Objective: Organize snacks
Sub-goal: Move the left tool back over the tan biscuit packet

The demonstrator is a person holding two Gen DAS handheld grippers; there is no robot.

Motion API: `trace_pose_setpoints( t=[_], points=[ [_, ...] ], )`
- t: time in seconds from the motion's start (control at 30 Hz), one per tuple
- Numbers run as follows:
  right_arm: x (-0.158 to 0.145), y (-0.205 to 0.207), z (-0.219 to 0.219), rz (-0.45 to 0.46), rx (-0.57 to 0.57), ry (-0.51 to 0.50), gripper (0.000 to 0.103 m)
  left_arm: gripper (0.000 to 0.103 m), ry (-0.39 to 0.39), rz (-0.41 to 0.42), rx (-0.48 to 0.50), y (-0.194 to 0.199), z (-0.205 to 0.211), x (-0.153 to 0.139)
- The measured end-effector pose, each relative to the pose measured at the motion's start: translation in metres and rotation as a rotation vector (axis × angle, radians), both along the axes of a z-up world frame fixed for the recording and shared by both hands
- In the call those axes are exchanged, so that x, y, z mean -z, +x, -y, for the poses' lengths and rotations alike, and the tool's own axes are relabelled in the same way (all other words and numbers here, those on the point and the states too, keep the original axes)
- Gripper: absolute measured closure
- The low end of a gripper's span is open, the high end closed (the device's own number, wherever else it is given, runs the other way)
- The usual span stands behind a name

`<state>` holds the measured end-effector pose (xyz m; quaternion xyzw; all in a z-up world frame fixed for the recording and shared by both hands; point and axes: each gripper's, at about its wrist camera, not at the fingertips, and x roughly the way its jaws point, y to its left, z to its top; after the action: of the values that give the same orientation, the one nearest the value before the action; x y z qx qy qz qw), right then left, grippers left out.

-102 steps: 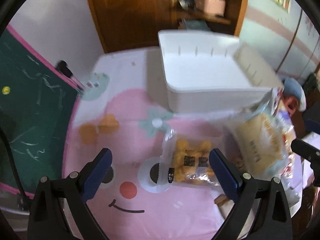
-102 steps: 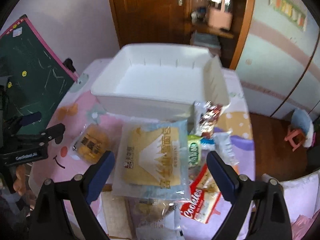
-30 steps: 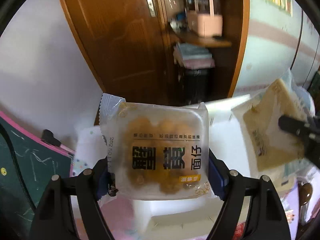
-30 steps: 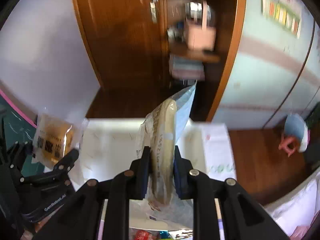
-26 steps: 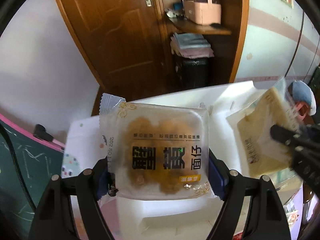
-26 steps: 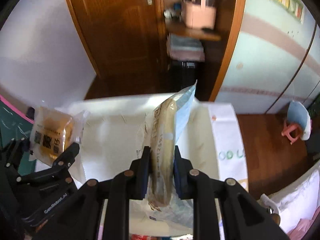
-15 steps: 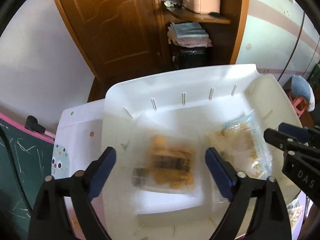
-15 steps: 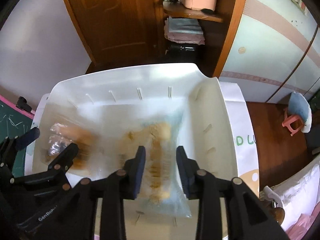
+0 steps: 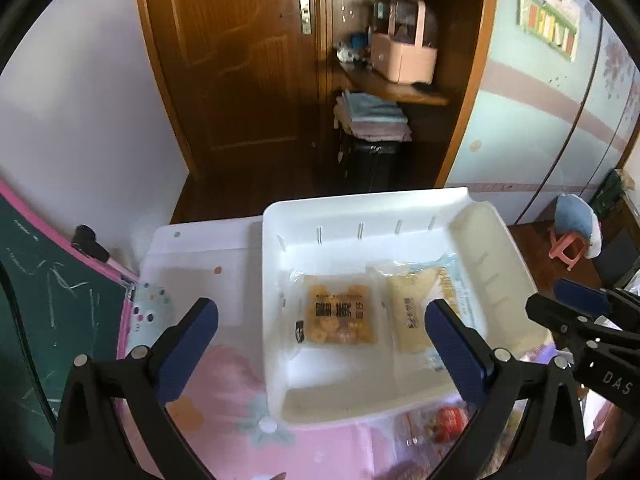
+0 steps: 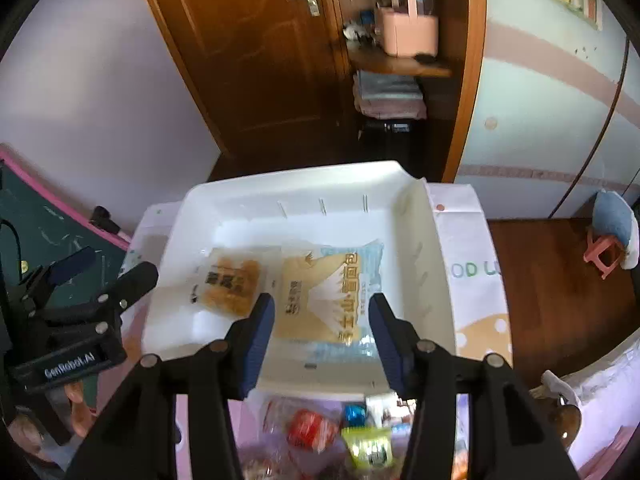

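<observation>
A white plastic bin (image 9: 492,236) (image 10: 436,264) sits on the table. Two snack packs lie flat in it: a clear pack of golden puffs (image 9: 340,314) (image 10: 232,286) on the left and a larger pale bread pack (image 9: 416,312) (image 10: 332,292) on the right. My left gripper (image 9: 320,340) hovers above the bin's near left part, its jaws opening wide with nothing between them. My right gripper (image 10: 322,318) hangs over the bread pack, jaws opening, pads clear of it. Each gripper shows at the edge of the other's view.
More wrapped snacks (image 10: 340,436) (image 9: 444,420) lie on the pink patterned tablecloth (image 9: 224,392) in front of the bin. A green chalkboard with a pink frame (image 9: 44,300) stands on the left. Behind the table are a wooden door (image 9: 240,80) and shelves.
Both packs were held up a second ago; now they lie in the bin. Both grippers let go, widened and pulled back and up from the bin.
</observation>
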<state>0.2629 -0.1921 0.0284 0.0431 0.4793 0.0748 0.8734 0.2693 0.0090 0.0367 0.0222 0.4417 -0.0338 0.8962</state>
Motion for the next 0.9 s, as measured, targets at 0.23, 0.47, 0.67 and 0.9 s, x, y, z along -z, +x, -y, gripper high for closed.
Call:
trace_pose_setpoints(
  t=[0.23,0.47,0.67,0.9],
  points=[
    [-0.042,-0.077,0.011,0.083,-0.003,-0.059,0.051,0.0,0.039,0.061,0.067,-0.069,0.002,-0.042],
    [-0.062,-0.155,0.031,0.167,0.017,-0.125,0.046,0.0,0.063,0.157,0.144,-0.156,0.006,-0.071],
    [-0.054,-0.209,0.059,0.157,0.049,-0.093,0.046,0.0,0.016,0.188,0.184,-0.21,0.008,-0.072],
    [-0.031,-0.262,0.058,0.135,0.021,-0.131,0.046,0.0,0.029,0.183,0.196,-0.25,0.013,-0.043]
  ],
)
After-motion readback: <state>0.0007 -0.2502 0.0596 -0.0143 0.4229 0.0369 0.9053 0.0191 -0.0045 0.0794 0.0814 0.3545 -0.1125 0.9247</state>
